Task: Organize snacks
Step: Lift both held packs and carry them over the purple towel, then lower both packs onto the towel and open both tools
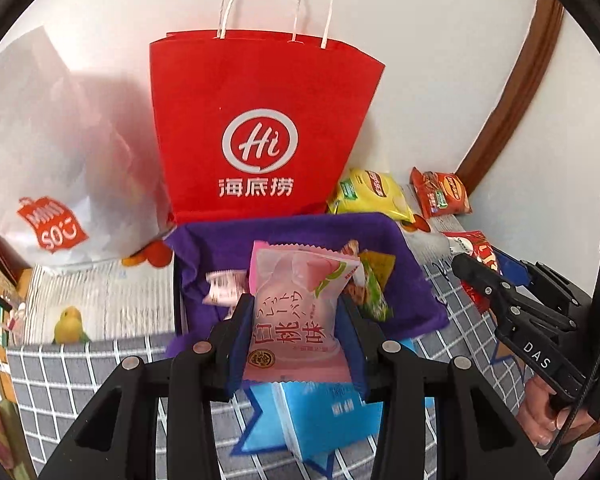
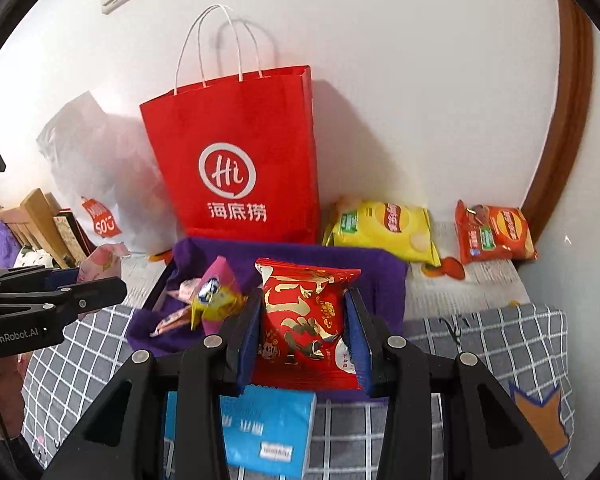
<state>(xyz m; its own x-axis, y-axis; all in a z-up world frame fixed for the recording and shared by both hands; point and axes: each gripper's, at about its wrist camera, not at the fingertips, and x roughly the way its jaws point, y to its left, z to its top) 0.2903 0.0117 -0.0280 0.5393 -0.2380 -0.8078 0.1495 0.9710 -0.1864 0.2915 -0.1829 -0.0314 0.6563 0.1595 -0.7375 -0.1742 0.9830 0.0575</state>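
carrying two snack packets over the purple bin [image 1: 300, 232]
left gripper [image 1: 296, 340] is clamping a pink peach packet [image 1: 296, 300], right gripper [image 2: 304, 340] is clamping a red packet [image 2: 304, 316]; probably best releasing low, inside the rim.

At frame centre the left gripper [image 1: 296, 320] clamps a pink peach snack packet [image 1: 296, 304] above the purple basket [image 1: 284, 236]; a red paper bag [image 1: 256, 120] stands behind.

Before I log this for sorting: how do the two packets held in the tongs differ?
The pink peach packet is pale with a fruit picture; the red packet is bright red with gold figures. The left tongs grip the pink peach packet, the right tongs the red packet. Both stand upright before the purple bin.
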